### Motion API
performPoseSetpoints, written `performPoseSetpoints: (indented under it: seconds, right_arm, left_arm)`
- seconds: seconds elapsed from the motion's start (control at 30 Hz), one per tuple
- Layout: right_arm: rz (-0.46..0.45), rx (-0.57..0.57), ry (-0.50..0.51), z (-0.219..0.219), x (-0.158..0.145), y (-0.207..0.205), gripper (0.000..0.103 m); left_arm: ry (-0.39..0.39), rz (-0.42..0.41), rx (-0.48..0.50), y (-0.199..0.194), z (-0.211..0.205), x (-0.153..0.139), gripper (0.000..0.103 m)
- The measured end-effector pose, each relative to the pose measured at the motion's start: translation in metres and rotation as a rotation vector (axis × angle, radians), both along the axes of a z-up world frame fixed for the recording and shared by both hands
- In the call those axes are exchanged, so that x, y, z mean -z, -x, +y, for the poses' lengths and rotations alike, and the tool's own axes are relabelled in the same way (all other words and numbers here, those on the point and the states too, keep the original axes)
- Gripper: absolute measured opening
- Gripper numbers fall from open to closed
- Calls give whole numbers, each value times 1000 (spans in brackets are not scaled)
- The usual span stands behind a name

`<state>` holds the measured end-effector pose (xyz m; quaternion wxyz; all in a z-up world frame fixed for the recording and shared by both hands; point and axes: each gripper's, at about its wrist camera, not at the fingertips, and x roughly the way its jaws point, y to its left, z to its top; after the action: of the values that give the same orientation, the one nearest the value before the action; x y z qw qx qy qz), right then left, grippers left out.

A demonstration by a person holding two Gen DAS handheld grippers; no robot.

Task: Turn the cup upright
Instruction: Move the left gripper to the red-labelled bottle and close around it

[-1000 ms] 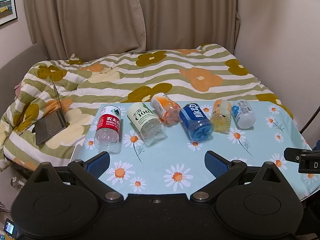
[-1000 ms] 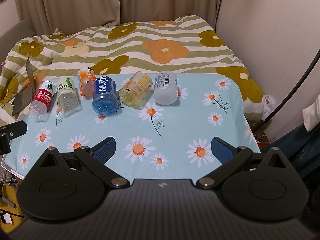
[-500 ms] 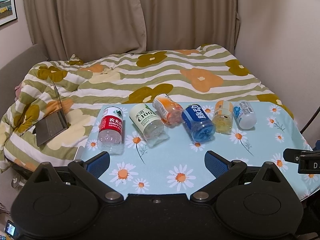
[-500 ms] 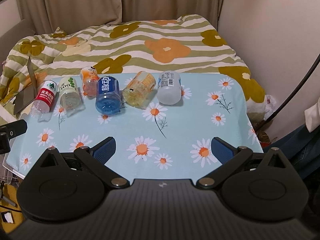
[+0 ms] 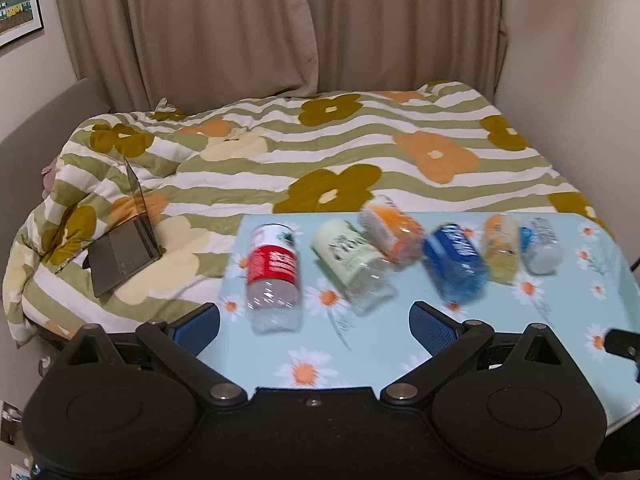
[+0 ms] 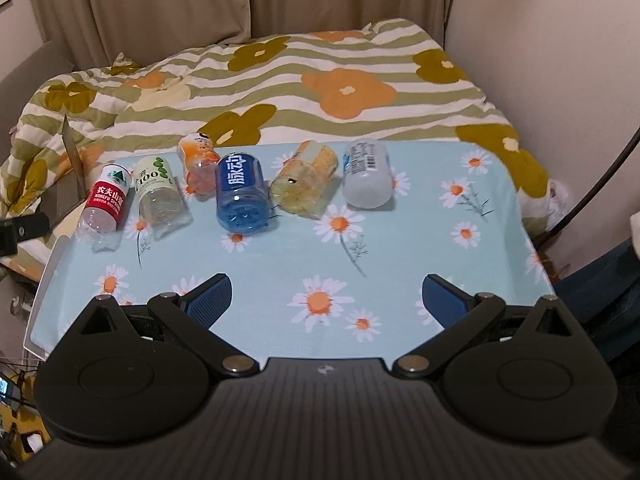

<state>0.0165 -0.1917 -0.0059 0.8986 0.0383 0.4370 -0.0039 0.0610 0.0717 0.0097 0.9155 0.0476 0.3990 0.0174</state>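
Several cut-bottle cups lie on their sides in a row on the daisy tablecloth: red-label, green-label, orange, blue, yellow and white. My left gripper is open and empty, just short of the red-label and green-label cups. My right gripper is open and empty over the table's near middle, well short of the row.
A bed with a flowered striped quilt lies behind the table. An open laptop sits on the quilt at the left. Curtains and a wall are behind. The table's front edge runs under both grippers.
My left gripper has moved forward and left towards the red-label and green-label cups; its view is blurred. My right gripper has moved slightly forward. No cup has moved.
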Motion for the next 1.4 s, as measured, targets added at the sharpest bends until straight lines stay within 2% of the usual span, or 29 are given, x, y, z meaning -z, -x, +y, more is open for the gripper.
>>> performPoseSetpoints:
  seconds: [0.23, 0.47, 0.7, 0.93, 1.0, 1.07, 1.1, 1.17, 1.4]
  right_arm:
    - [82, 35, -30, 23, 22, -23, 103]
    - [166, 52, -37, 44, 52, -45, 103]
    - [235, 61, -79, 54, 75, -55, 103]
    - [252, 65, -123, 52, 84, -64, 103]
    - [251, 73, -141, 50, 87, -66, 103]
    - [251, 70, -143, 49, 88, -68, 103]
    - [251, 66, -131, 50, 88, -69, 103]
    - [251, 57, -106, 51, 89, -69, 103]
    - [261, 37, -89, 48, 90, -67, 103]
  left_arm:
    - [-12, 60, 17, -57, 35, 21, 103]
    - [0, 156, 53, -110, 54, 65, 103]
    - [15, 236, 64, -143, 60, 98, 103]
    - [14, 289, 55, -161, 63, 116, 101]
    - [18, 307, 47, -164, 65, 121, 98]
    - [23, 326, 41, -167, 66, 125, 86]
    - [27, 338, 38, -168, 66, 126, 84]
    - [39, 356, 35, -168, 67, 130, 70]
    - [73, 363, 21, -161, 69, 130, 68]
